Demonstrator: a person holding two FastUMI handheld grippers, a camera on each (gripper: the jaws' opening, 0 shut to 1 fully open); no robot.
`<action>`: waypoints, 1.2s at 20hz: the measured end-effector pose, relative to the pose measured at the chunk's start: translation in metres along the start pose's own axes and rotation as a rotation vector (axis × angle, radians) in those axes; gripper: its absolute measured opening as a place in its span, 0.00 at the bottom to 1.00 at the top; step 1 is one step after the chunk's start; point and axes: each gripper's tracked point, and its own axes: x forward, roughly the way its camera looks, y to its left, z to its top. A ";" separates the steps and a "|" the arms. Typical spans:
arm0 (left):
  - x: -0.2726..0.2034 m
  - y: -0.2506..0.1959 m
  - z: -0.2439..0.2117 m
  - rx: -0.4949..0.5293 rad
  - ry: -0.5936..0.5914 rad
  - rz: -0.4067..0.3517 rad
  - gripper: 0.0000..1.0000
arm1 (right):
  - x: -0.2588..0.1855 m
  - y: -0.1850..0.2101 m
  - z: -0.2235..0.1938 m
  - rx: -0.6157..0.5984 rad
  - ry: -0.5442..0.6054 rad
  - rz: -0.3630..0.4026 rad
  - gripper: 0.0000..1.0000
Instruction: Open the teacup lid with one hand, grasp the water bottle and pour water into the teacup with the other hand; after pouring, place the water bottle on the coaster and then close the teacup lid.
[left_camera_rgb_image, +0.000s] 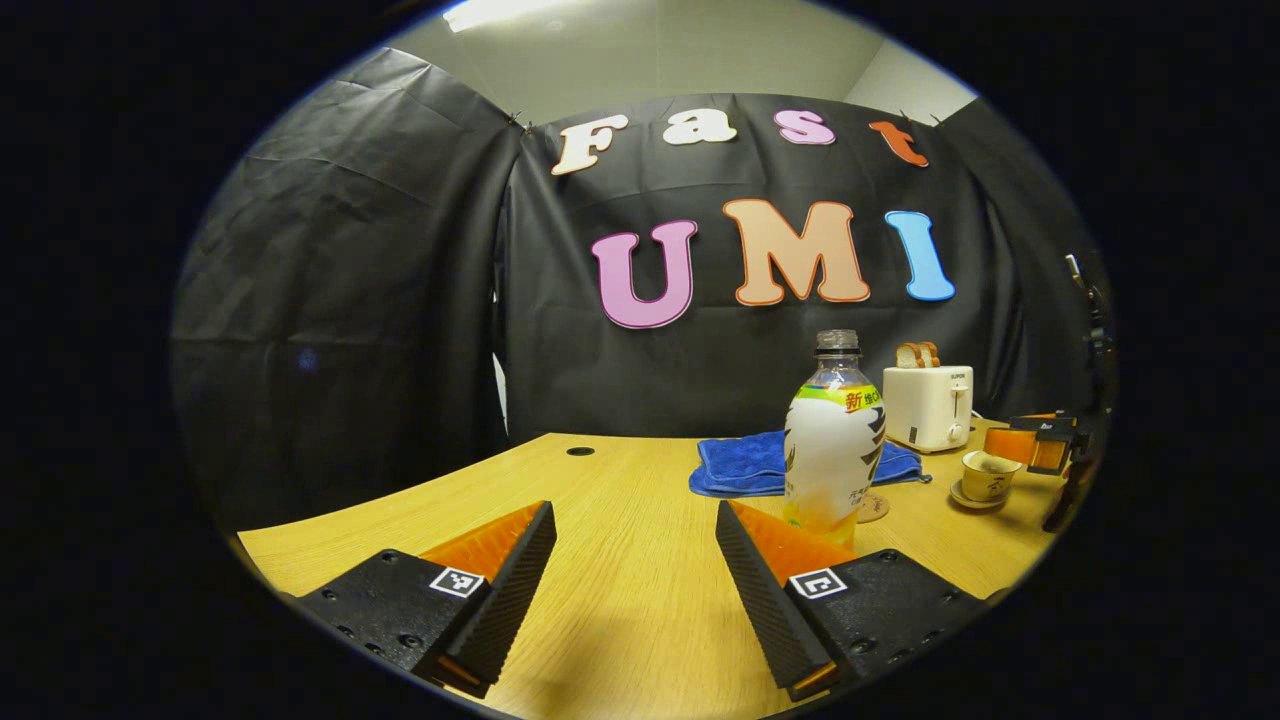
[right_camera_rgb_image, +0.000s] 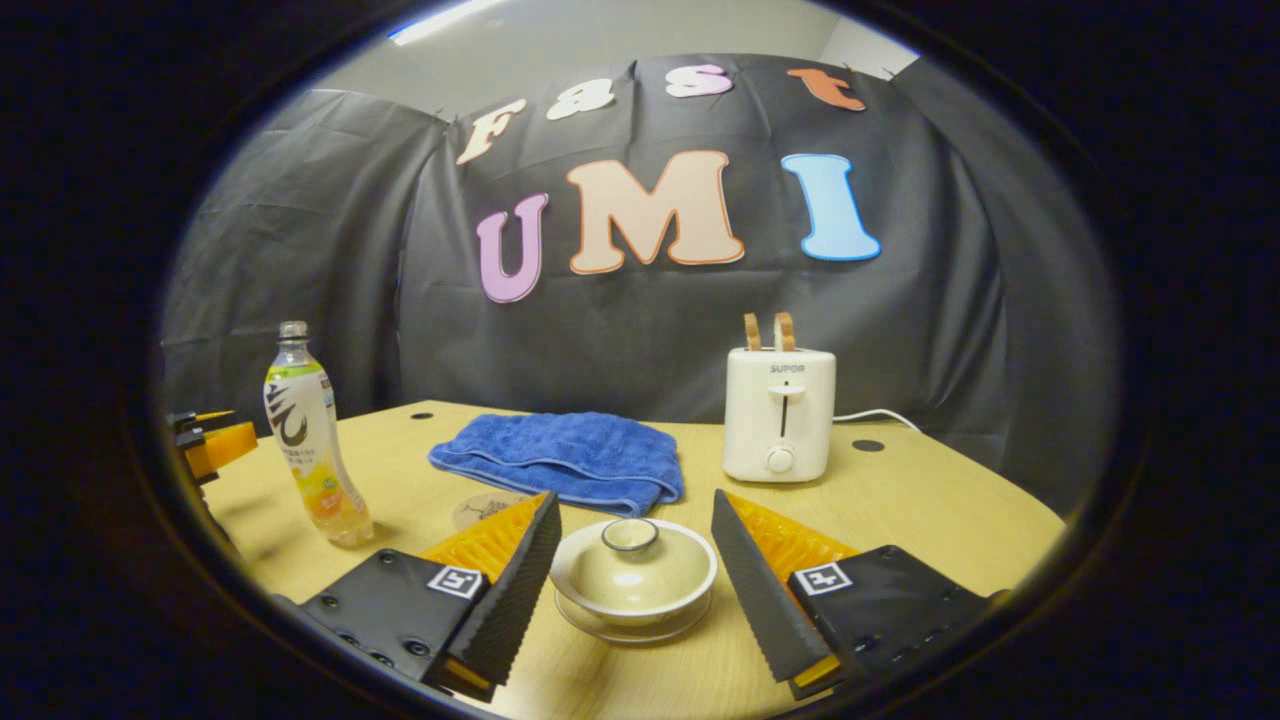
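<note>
Lid on, bottle untouched.
My right tool (right_camera_rgb_image: 632, 545) gapes astride the teacup lid (right_camera_rgb_image: 631, 536); left tool (left_camera_rgb_image: 634, 555) open, bottle (left_camera_rgb_image: 833, 440) ahead-right.

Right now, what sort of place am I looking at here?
Probably a staged recording booth, not a real kitchen: black cloth wall hung behind a wooden table, with household props set out, a toaster, a folded blue towel, a water bottle and a lidded teacup.
</note>
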 end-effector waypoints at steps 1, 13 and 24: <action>-0.001 0.000 0.000 0.000 0.000 0.000 0.94 | 0.007 0.000 0.000 -0.002 0.007 0.004 0.84; -0.001 -0.002 0.000 0.000 -0.001 -0.007 0.94 | 0.015 0.006 -0.006 -0.012 0.050 0.012 0.36; -0.005 -0.045 0.000 -0.007 -0.008 -0.239 0.94 | -0.016 0.000 0.010 0.015 -0.063 0.008 0.35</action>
